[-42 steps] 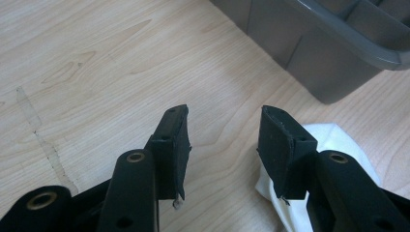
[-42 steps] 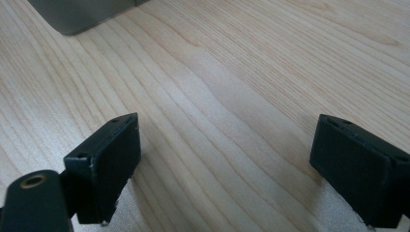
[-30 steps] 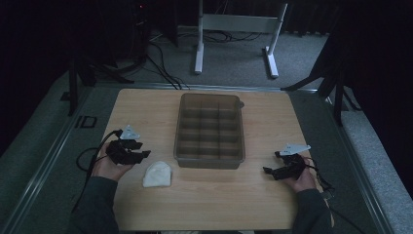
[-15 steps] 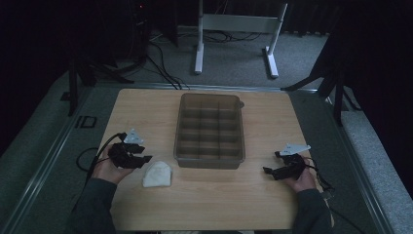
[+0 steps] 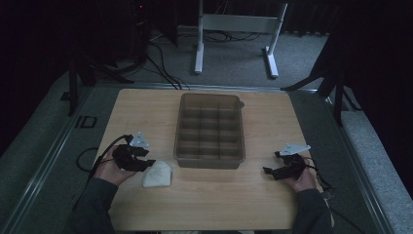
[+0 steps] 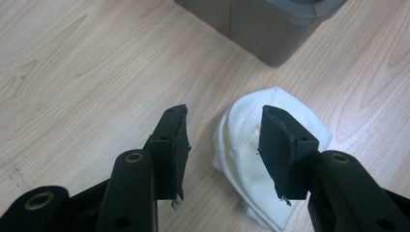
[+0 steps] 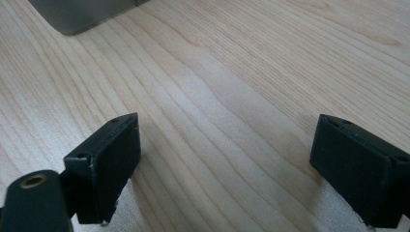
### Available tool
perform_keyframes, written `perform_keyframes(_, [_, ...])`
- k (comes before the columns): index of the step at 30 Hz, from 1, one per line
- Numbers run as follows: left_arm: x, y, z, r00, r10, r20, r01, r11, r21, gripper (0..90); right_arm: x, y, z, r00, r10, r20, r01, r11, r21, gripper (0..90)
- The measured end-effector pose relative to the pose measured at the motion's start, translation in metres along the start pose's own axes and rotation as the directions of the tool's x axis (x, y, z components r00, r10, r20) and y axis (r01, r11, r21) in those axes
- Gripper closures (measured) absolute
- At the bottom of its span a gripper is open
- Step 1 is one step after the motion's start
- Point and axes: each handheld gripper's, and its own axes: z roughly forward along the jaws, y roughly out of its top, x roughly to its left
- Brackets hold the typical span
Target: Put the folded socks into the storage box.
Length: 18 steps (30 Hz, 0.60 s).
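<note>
Little has shifted since the earlier high views: the left gripper (image 5: 146,163) sits a touch closer to the folded white cloth (image 5: 157,174), while the right gripper (image 5: 271,170) has kept its place.

At about 8 o'clock on the wooden table (image 5: 146,107), the left gripper points toward the cloth, which lies just beside the near left corner of the grey compartment bin (image 5: 210,130). In the left gripper view its claw (image 6: 223,137) stands apart with nothing pinched; one jaw overlaps the cloth (image 6: 244,145), the other hangs over bare wood, so the cloth is not yet centred. At about 4 o'clock, the right gripper (image 7: 225,159) rests with its claw wide apart over bare table.

This looks like the approach before picking up the cloth. Next, I judge, the left gripper should centre on it, sink, and close on a fold.
</note>
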Motion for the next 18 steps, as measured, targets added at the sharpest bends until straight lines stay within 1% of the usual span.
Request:
perform_keyframes(1, [-0.0005, 0.0013, -0.0007, 0.9999, 0.012, 0.005, -0.012, 0.9999, 0.005, 53.4, 0.0000, 0.0000, 0.0000, 1.0000, 0.000, 0.000, 0.000, 1.000, 0.000, 10.3])
perform_keyframes(3, [-0.0008, 0.0019, -0.0008, 0.9999, 0.014, 0.008, -0.014, 0.9999, 0.002, 53.4, 0.0000, 0.0000, 0.0000, 1.0000, 0.000, 0.000, 0.000, 1.000, 0.000, 10.3])
perform_keyframes(5, [-0.0003, 0.0036, -0.0011, 0.9995, 0.027, 0.015, -0.027, 0.9996, 0.008, 53.4, 0.0000, 0.0000, 0.0000, 1.0000, 0.000, 0.000, 0.000, 1.000, 0.000, 10.3])
perform_keyframes(7, [-0.0004, 0.0040, -0.0008, 0.9995, 0.029, 0.016, -0.029, 0.9995, 0.010, 53.4, 0.0001, 0.0000, 0.0000, 1.0000, 0.000, -0.001, 0.000, 1.000, 0.000, 10.3])
perform_keyframes(8, [-0.0010, 0.0049, -0.0005, 0.9991, 0.039, 0.017, -0.040, 0.9990, 0.020, 53.4, 0.0001, 0.0000, 0.0000, 1.0000, -0.001, -0.001, 0.001, 1.000, 0.000, 10.3])
perform_keyframes(9, [-0.0010, 0.0049, -0.0005, 0.9991, 0.039, 0.017, -0.040, 0.9990, 0.020, 53.4, 0.0001, 0.0000, 0.0000, 1.0000, -0.001, -0.001, 0.001, 1.000, 0.000, 10.3])
perform_keyframes(13, [-0.0055, 0.0062, -0.0004, 0.9974, 0.066, 0.030, -0.067, 0.9973, 0.029, 53.4, 0.0001, 0.0000, 0.0000, 1.0000, -0.002, -0.002, 0.002, 1.000, 0.000, 10.3])
perform_keyframes(16, [-0.0072, 0.0061, -0.0004, 0.9964, 0.075, 0.040, -0.076, 0.9968, 0.026, 53.4, 0.0002, 0.0000, 0.0000, 1.0000, -0.002, -0.002, 0.002, 1.000, 0.000, 10.3])
perform_keyframes(18, [-0.0083, 0.0062, 0.0005, 0.9958, 0.080, 0.044, -0.082, 0.9961, 0.034, 53.4, 0.0002, 0.0000, 0.0000, 1.0000, -0.002, -0.002, 0.002, 1.000, 0.000, 10.3])
